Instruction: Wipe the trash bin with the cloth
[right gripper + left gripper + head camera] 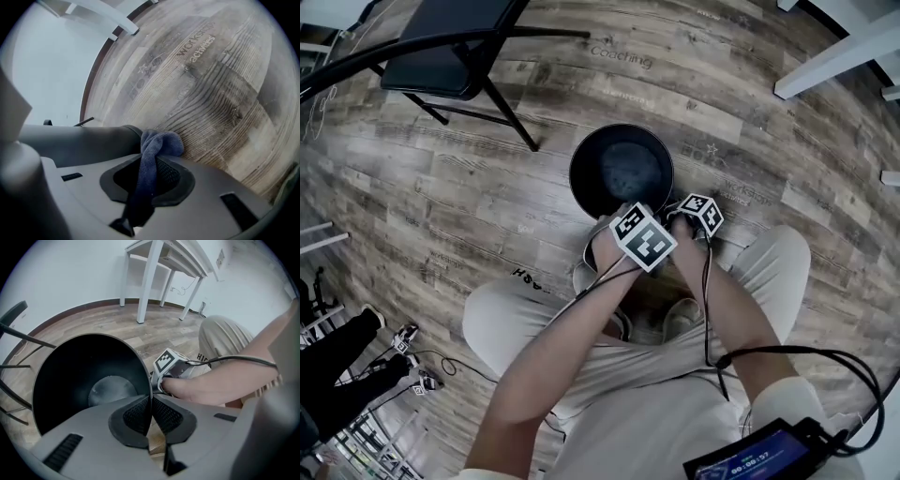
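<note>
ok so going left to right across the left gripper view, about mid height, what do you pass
black chair frame → trash bin → right gripper's marker cube → person's knee in beige trousers

place: office or training room, I'd say | clues: wood-look floor [412, 187] printed with "Coaching" lettering [622, 56], black chair [441, 52], white table [146, 282], plain white walls [70, 273]
</note>
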Demonstrator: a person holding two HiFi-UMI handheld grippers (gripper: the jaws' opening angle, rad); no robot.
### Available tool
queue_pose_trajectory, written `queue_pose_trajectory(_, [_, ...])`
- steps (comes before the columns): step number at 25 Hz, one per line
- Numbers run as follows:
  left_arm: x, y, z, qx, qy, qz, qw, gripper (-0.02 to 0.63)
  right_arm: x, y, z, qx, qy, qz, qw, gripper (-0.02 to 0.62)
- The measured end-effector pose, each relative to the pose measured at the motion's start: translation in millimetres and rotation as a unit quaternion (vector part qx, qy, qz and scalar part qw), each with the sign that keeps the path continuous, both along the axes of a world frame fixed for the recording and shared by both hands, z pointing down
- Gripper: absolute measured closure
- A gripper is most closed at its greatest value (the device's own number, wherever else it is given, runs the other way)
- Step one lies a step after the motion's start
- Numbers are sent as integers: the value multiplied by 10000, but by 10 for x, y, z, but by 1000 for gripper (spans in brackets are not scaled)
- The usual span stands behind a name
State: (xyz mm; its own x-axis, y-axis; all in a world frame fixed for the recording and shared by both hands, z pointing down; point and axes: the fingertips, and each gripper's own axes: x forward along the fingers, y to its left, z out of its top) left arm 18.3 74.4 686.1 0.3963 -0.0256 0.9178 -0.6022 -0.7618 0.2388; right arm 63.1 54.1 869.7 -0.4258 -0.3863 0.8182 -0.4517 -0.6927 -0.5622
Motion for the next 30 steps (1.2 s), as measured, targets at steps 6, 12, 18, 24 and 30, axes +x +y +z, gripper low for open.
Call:
queue_pose_trajectory(6, [129, -206, -131, -87, 518, -731, 9959, 583, 113, -112, -863, 467, -238, -126, 9985, 526])
queue_pose_trajectory(12, [-40, -235, -290, 481, 266, -255, 9982, 438, 172, -93, -1764, 1246, -566, -319, 9901, 526])
queue_pose_trajectory(18, [-393, 16, -90, 314, -440, 213, 9983, 445, -7, 108, -2059, 1415, -887, -276, 9856, 526])
queue_pose_trajectory(24, [-307, 77, -59, 137, -387, 273, 9988, 545, -276, 77, -1900, 1373, -1308, 241, 9816, 526])
queue_pose_trajectory(30, [-130, -5, -73, 132, -106, 162, 9997, 563, -249, 105, -1382, 922, -1300, 827, 9838, 526])
